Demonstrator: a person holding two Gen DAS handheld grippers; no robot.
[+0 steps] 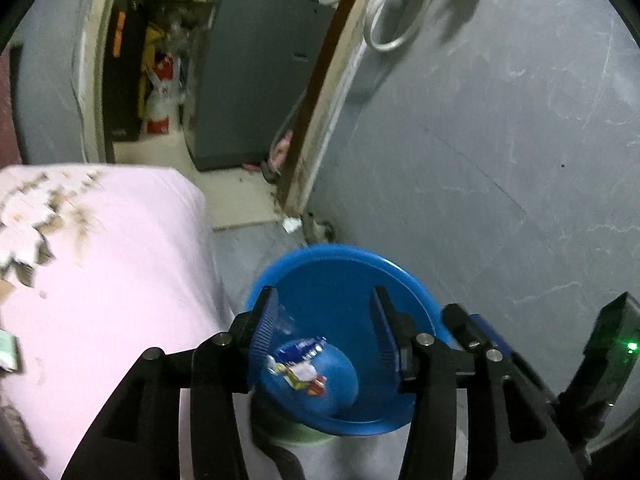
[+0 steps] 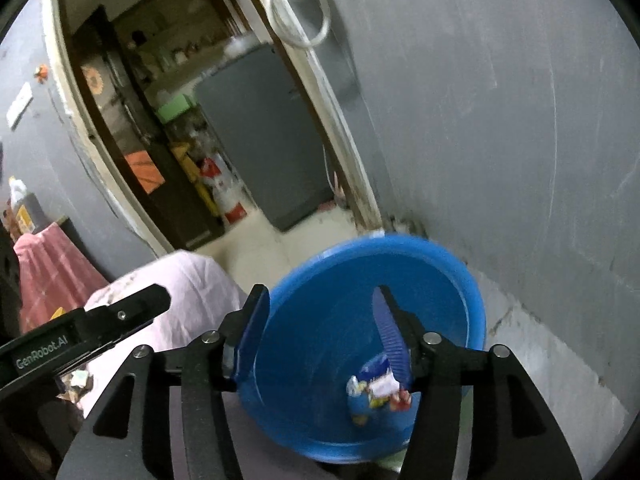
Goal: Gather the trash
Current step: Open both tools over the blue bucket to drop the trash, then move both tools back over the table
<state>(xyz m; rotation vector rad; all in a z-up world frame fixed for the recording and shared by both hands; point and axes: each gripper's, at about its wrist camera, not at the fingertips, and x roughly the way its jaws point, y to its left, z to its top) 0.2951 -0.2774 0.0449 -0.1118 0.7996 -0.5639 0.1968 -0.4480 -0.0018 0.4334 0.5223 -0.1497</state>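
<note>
Stage: late in one collecting round, by my judgement. A crumpled blue, white and red printed snack wrapper (image 1: 298,364) is already inside the round blue plastic tub (image 1: 400,276) that serves as the bin.
Left gripper (image 1: 324,328): jaws spread apart over the tub's mouth, nothing between the ribbed blue pads; released.
Right gripper (image 2: 320,320): jaws likewise spread, pads clear of everything; the wrapper shows past its right finger in the right wrist view, low in the tub, not pinched.
Wrapper's place: near the bottom of the tub, toward the near wall; whether it has settled or is falling I cannot tell, since it is blurred.
Wrapper's lie: crumpled, so no clean front or back. In the left wrist view its long axis seems to run from upper left to lower right; in the right wrist view it reads more as a bunched lump.
Tub's lie: tilted, mouth facing up toward the cameras, resting on something pale green beneath.
What is left: small scraps seem to lie on the pink flowered bed cover (image 1: 120,260) at the left edge; too blurred to call trash for certain.
</note>
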